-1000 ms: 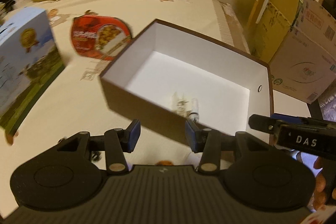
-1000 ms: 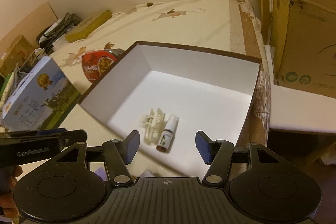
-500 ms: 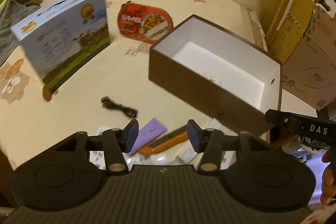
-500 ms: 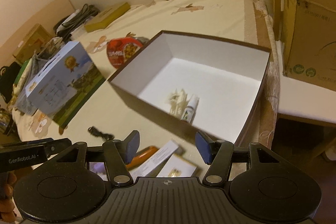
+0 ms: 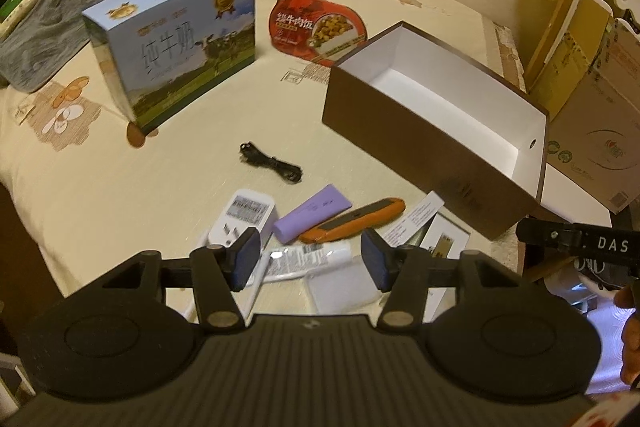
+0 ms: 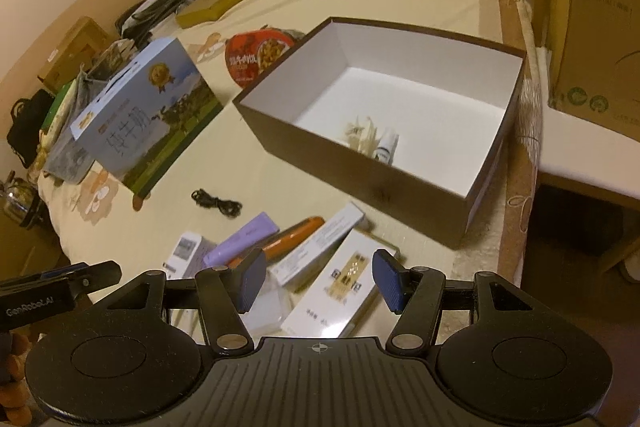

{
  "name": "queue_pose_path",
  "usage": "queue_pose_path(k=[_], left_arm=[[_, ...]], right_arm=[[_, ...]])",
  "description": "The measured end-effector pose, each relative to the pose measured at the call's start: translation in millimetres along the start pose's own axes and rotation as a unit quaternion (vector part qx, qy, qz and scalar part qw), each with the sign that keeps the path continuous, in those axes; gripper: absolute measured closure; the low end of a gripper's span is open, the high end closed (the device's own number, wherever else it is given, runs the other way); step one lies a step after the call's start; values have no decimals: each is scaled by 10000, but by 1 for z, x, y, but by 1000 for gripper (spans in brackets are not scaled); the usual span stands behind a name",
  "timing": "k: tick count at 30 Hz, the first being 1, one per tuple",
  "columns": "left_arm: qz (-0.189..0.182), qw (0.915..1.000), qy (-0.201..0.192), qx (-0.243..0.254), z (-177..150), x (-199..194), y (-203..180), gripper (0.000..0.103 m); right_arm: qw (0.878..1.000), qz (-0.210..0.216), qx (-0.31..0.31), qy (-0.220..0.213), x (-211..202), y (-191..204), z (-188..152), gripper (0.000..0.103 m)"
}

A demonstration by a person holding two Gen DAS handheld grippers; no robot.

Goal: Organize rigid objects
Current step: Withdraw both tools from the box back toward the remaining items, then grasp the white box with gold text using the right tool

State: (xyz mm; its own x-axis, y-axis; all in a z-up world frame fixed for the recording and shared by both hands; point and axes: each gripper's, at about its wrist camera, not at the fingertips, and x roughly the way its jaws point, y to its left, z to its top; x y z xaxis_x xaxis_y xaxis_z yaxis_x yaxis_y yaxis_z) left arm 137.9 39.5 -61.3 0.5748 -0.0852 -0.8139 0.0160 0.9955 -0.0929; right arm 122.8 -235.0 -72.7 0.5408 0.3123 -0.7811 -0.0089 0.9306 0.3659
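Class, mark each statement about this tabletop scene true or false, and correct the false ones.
1. The brown cardboard box with white lining holds a small white bottle. True.
2. The orange utility knife lies inside that box. False: it lies on the cream tablecloth, beside the purple rectangular case.
3. The left tongs grip the black coiled cable. False: they hold nothing, and their jaws are opening.
4. The blue milk carton with a handle stands upright. True.
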Motion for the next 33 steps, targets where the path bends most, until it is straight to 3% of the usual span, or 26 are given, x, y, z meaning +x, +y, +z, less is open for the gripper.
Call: queue_pose_path(k=[19, 33], left_arm=[[220, 9998, 35, 11, -29, -11, 16, 52], [301, 9992, 255, -95, -41, 22, 33, 52]], right_arm=[[9995, -49, -129, 275, 4, 15, -23, 47], [9978, -220, -32, 624, 53, 10, -33, 47]])
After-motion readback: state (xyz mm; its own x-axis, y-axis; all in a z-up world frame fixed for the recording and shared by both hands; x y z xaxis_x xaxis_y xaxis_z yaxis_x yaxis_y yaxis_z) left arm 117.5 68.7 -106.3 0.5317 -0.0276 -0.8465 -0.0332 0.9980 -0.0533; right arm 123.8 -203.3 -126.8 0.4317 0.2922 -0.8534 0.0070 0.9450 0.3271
